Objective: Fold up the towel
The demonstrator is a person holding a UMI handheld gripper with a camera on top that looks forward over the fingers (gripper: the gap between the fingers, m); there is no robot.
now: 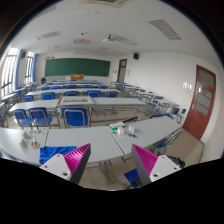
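My gripper [110,165] is open, its two magenta pads [70,158] wide apart with nothing between them. It is held above the gap between two pale desks, the left desk [50,140] and the right desk [155,130]. I cannot make out a towel in this view. A few small objects [124,128] lie on the right desk just ahead of the fingers; they are too small to tell.
This is a classroom with rows of desks and blue chairs [74,117] beyond the fingers. A green chalkboard [76,67] is on the far wall and a brown door [203,100] on the right. A blue chair seat [131,178] shows below, between the fingers.
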